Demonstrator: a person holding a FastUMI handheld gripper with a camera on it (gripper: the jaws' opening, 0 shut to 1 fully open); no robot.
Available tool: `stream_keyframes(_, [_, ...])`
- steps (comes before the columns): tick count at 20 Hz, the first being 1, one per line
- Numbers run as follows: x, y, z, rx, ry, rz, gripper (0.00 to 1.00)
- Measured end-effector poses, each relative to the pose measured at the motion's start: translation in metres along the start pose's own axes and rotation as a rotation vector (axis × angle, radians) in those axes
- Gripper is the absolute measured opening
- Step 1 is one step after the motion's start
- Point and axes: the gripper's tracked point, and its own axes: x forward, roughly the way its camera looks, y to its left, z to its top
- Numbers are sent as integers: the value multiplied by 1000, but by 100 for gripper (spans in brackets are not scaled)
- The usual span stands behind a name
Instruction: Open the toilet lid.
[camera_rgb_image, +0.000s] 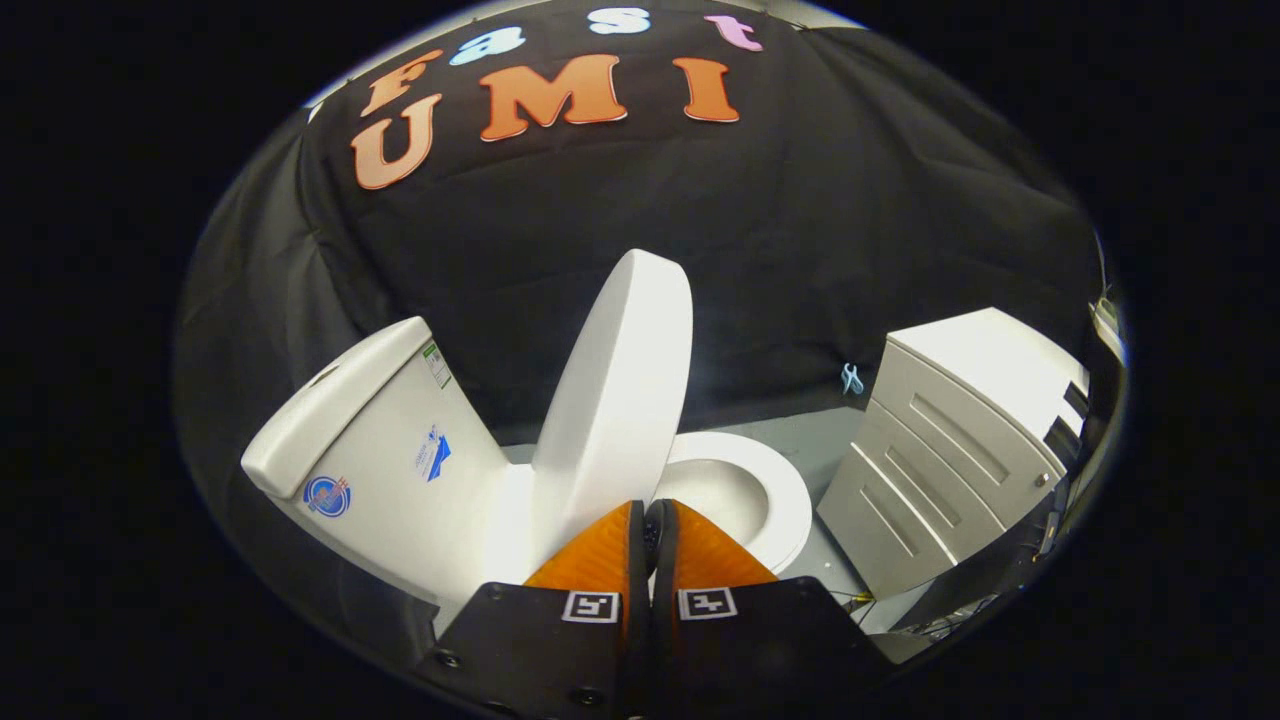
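While gripper (648, 512) fingers pressed together, toilet lid (620, 385) raised; cabinet (955, 445) on grey floor (815, 445).

A white drawer cabinet (960, 440) stands at the right of the frame, tilted in the fisheye picture, its front showing several drawer fronts with long recessed grips. Its flat top is bare and bright. Behind it and across the whole upper part of the frame hangs a black cloth wall (800, 240), creased in soft folds. A small pale blue clip (851, 379) sits on the cloth's lower edge, just left of the cabinet's top corner. A grey floor (815, 445) shows at centre right. Some thin cables (850, 598) lie at the cabinet's foot, lower right
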Motion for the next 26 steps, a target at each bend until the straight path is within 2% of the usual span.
stream_keyframes(11, [-22, 85, 24, -196, -94, -2, 8])
stream_keyframes(21, [-33, 146, 26, -315, -141, -35, 8])
stream_keyframes(26, [-37, 177, 22, -355, -155, -6, 8])
